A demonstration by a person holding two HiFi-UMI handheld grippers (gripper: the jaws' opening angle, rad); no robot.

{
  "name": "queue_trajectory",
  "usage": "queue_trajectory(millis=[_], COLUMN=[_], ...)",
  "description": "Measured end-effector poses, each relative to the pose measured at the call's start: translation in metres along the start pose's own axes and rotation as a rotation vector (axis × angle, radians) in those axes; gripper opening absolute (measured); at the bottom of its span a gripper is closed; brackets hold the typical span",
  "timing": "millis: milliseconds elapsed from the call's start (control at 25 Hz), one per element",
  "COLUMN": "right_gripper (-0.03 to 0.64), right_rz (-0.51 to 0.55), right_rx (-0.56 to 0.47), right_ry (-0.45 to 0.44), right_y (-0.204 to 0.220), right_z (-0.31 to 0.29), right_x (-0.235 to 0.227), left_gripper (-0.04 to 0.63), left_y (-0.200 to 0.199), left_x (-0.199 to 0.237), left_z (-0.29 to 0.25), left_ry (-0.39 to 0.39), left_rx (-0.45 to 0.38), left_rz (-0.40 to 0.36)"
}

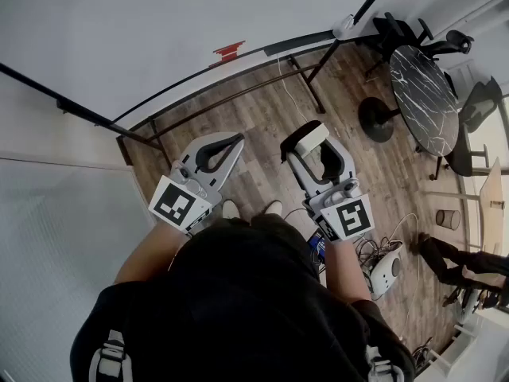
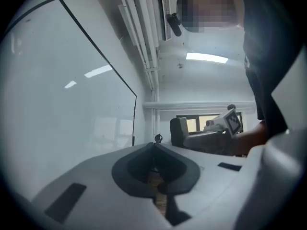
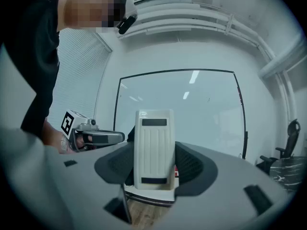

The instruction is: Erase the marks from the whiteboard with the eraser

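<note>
The whiteboard [image 1: 199,14] stands in front of me, black-framed, and fills the top of the head view. In the right gripper view the whiteboard [image 3: 192,109] looks blank, and I make out no clear marks. My right gripper [image 1: 307,139] is shut on the white ribbed eraser [image 3: 153,147], which stands upright between its jaws, held short of the board. The eraser [image 1: 310,140] shows as a white block at the jaw tips. My left gripper [image 1: 235,142] is held beside it, shut with nothing in it; its tips [image 2: 154,146] meet, with the board [image 2: 62,95] to their left.
A red object [image 1: 229,51] lies on the board's tray. The board's stand legs [image 1: 314,94] reach over the wood floor. A black marble table [image 1: 425,94] and chairs stand to the right. Cables and a white device [image 1: 386,273] lie by my feet; a person's legs [image 1: 457,261] are nearby.
</note>
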State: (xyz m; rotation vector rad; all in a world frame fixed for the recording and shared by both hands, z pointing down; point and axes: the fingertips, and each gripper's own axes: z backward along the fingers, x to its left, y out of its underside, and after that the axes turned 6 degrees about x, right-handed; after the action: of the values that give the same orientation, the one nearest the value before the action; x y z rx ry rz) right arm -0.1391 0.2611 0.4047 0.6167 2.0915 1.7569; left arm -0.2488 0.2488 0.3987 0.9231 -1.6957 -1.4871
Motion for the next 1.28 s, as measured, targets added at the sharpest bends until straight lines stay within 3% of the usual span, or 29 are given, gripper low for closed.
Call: queue_trajectory(millis=[560,800,1000,1280], right_gripper=[0.252,0.253,0.253,0.252], right_rz=[-0.062,-0.055,-0.069,-0.089], right_rx=[0.005,0.001,-0.018,-0.057], right_ry=[-0.040,0.006,0.019,-0.016], right_y=[-0.002,-0.004,-0.005,-0.008], right_z=[-0.002,-0.010,-0.014,-0.032], right_x=[0.028,0.022,0.002,-0.063], left_gripper=[0.005,0.005,0.005,0.005], left_y=[0.004,-0.001,-0.002,-0.011], left_x=[0.006,0.015,0.024,0.043], left_z=[0.023,0.016,-0.002,-0.060], left_ry=[-0.003,0.010,0.008,-0.026], left_rx=[0.008,-0.011,-0.003,0.001], left_rz=[0.016,0.004,0.003,-0.014])
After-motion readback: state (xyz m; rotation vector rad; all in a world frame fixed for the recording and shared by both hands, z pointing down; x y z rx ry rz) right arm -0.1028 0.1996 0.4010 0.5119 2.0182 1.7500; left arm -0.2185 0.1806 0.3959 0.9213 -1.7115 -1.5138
